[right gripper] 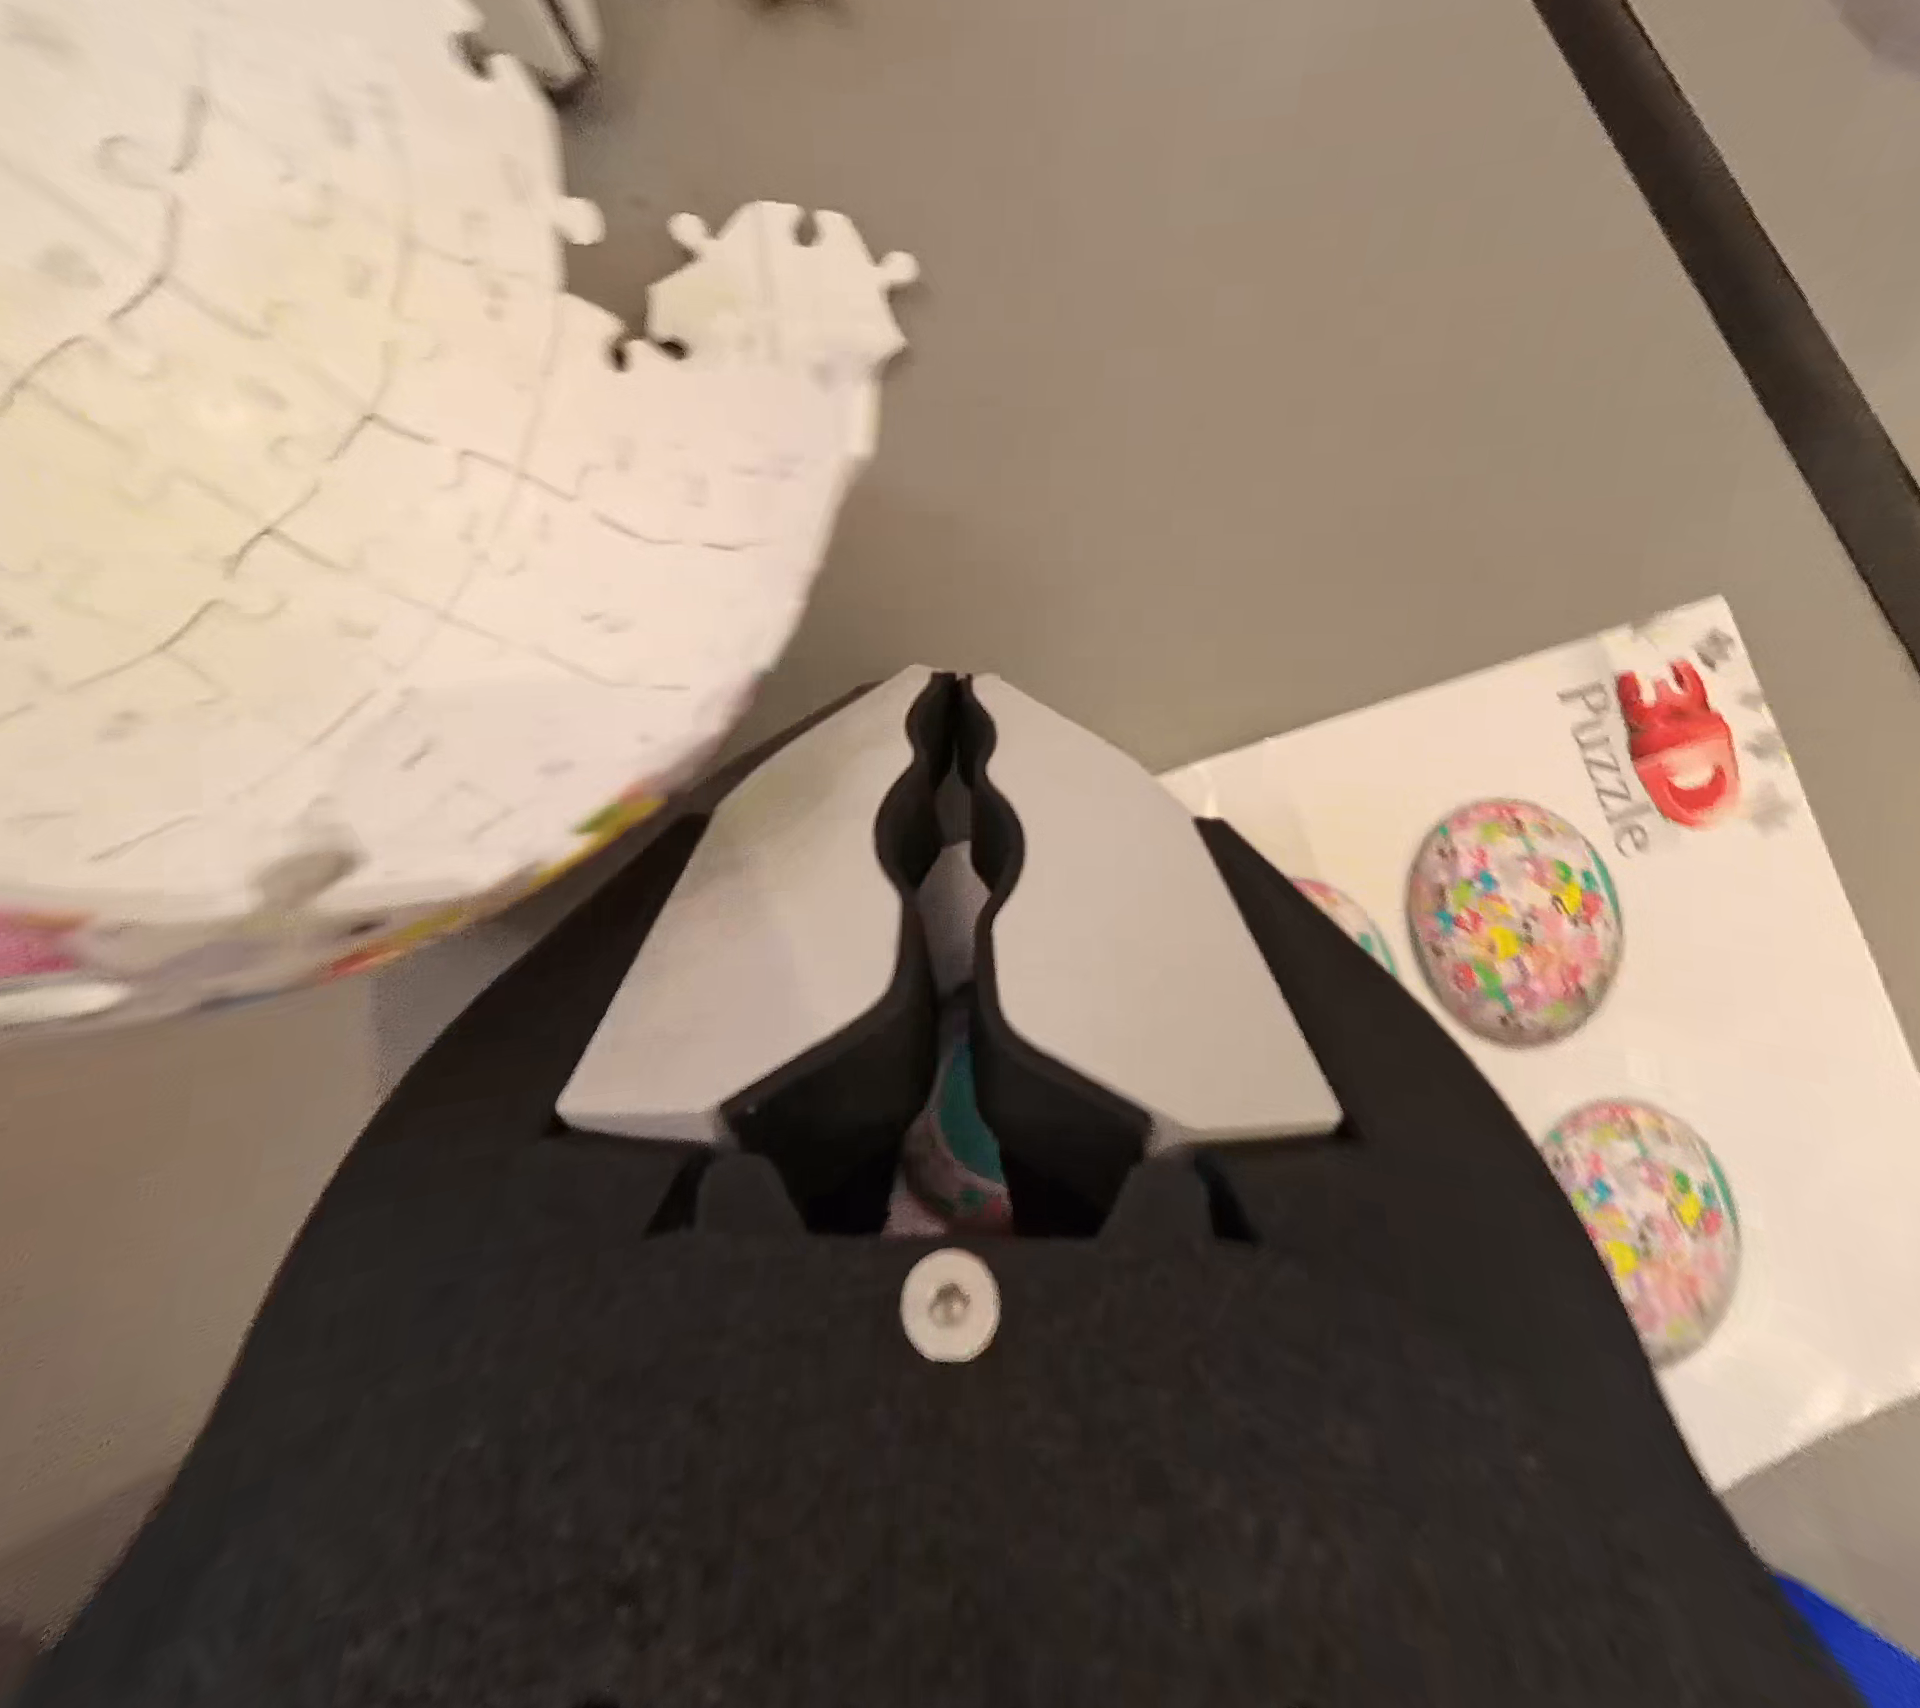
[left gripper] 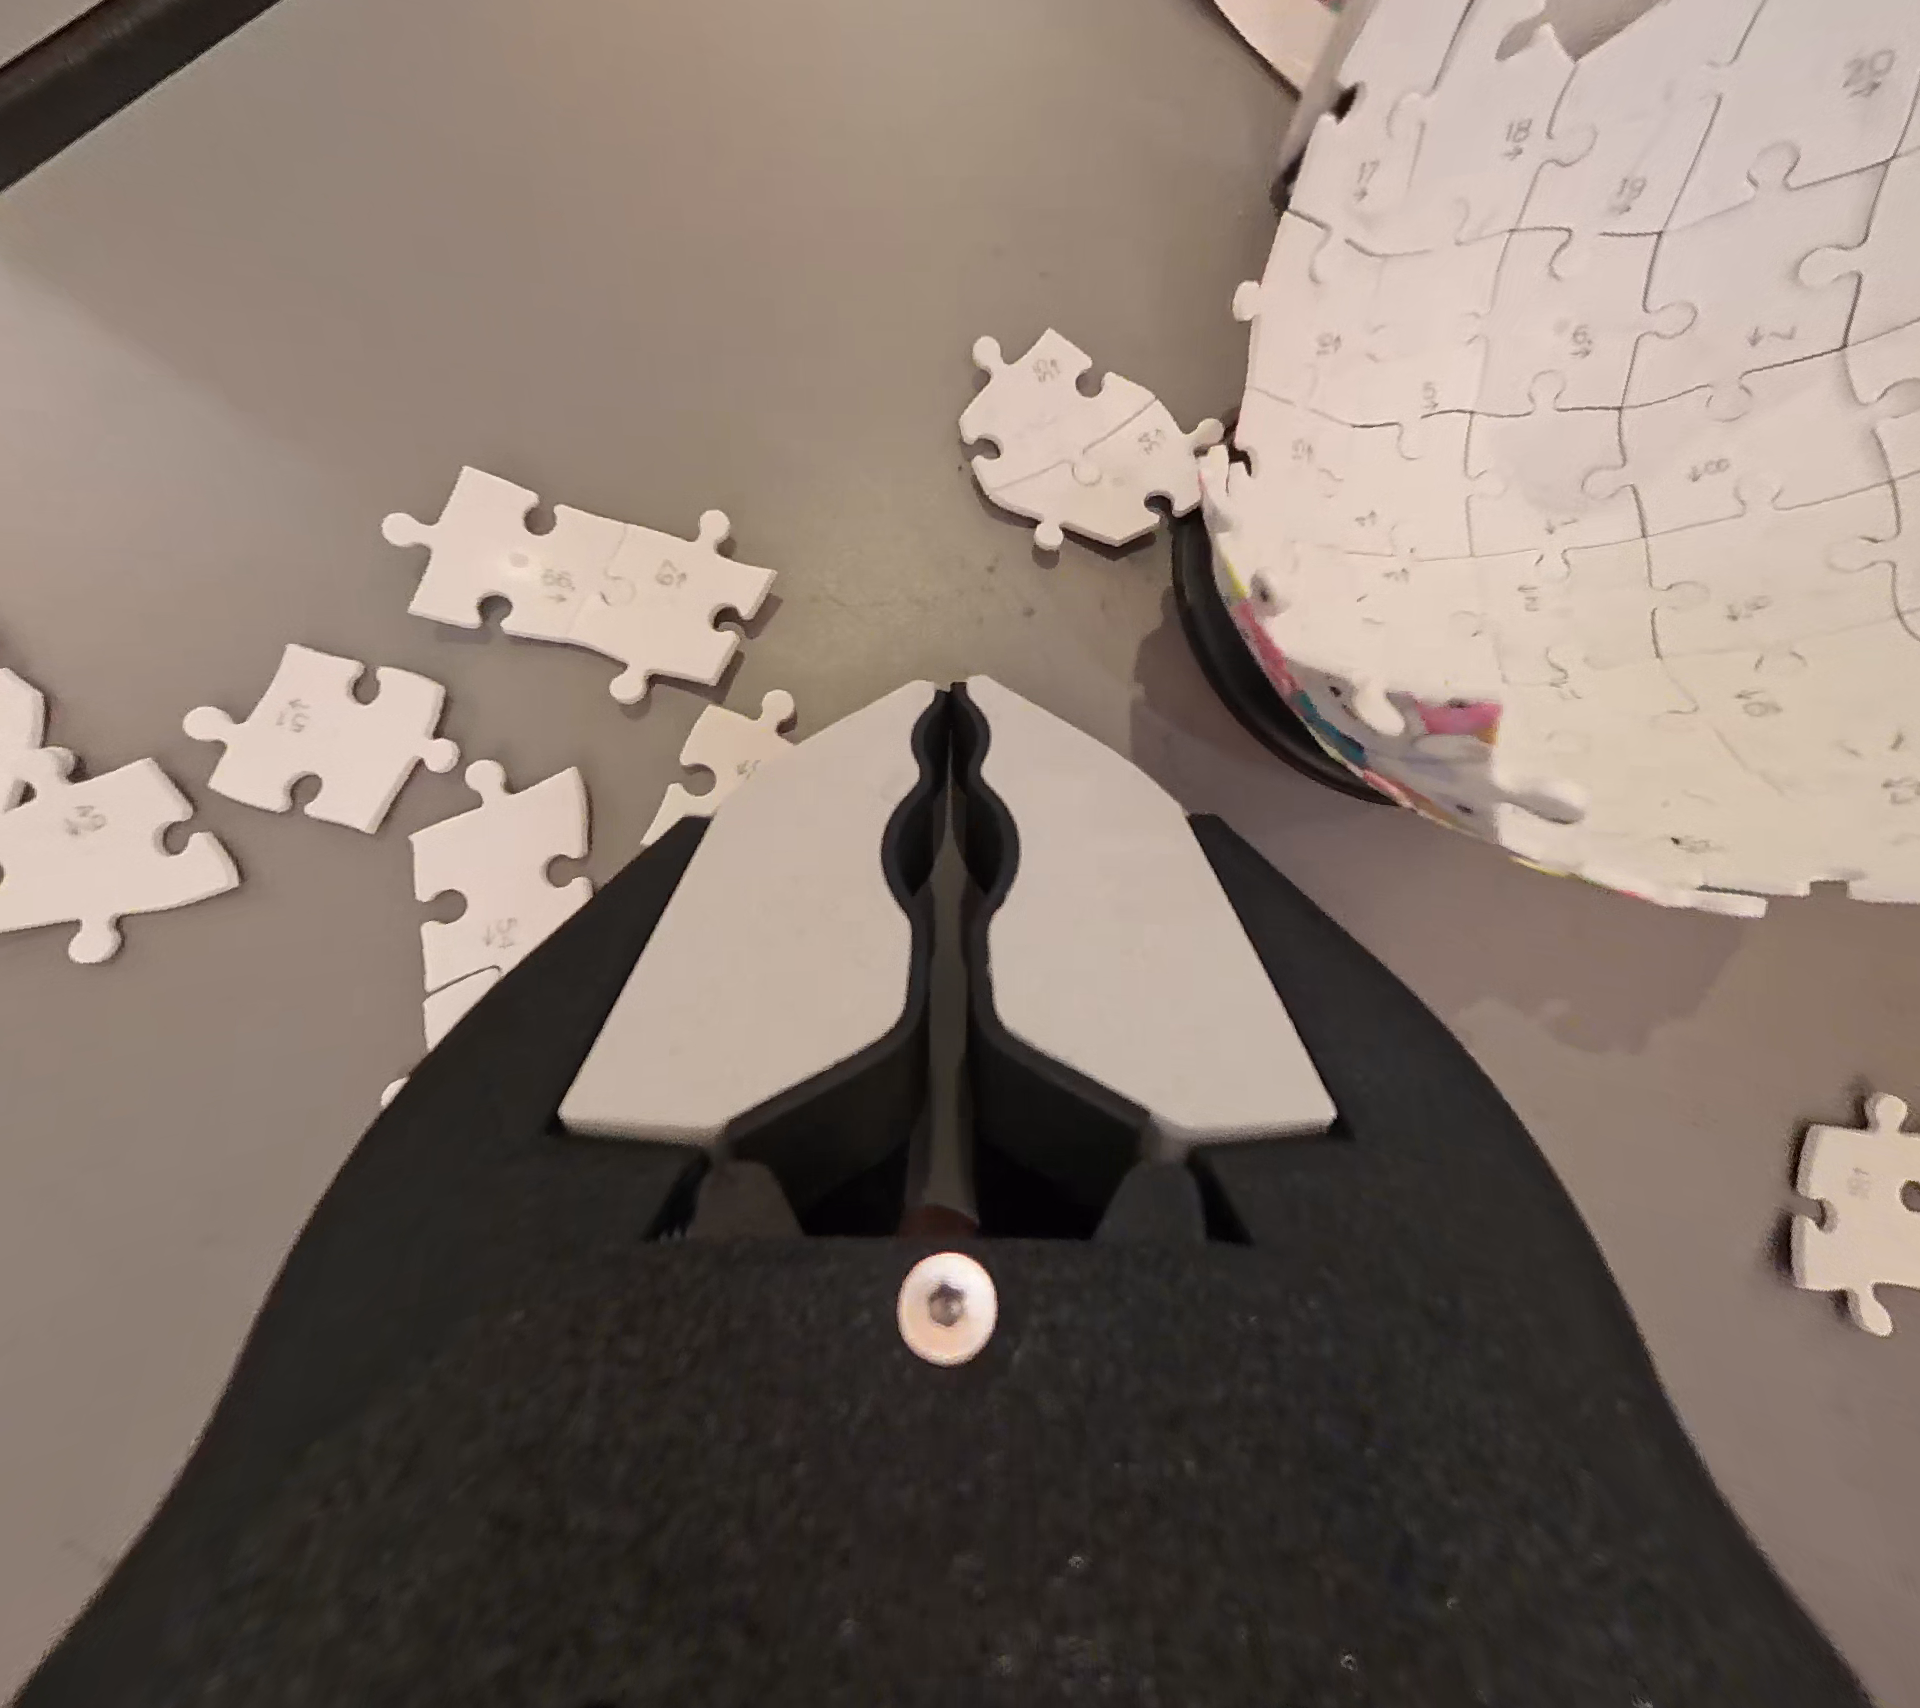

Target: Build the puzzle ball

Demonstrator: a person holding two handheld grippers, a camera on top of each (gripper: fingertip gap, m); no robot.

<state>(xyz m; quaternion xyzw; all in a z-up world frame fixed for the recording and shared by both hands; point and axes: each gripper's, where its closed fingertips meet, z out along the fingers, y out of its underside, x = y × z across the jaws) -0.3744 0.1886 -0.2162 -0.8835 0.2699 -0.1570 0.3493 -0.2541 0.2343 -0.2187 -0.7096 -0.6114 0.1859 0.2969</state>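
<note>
1. The half-built puzzle ball [left gripper: 1621, 432] sits on a black ring stand [left gripper: 1236, 682] on the grey table [left gripper: 727, 204], its white numbered inner face showing; it is my landmark.
2. The left gripper [left gripper: 953, 697] has its jaws closed with nothing between them. The ball lies ahead and to its right, near but apart.
3. The right gripper [right gripper: 953, 687] is also clenched and empty, and the ball lies ahead and to its left, just beside it.
4. A joined pair of pieces [left gripper: 1081, 437] touches the ball's ragged rim on the side facing the left gripper; its long axis runs toward the ball.
5. I judge the left gripper better placed for that pair.
6. More loose pieces [left gripper: 582, 583] lie farther from the ball, with open table between; the instruction sheet [right gripper: 1621, 1035] lies on its other side.
</note>
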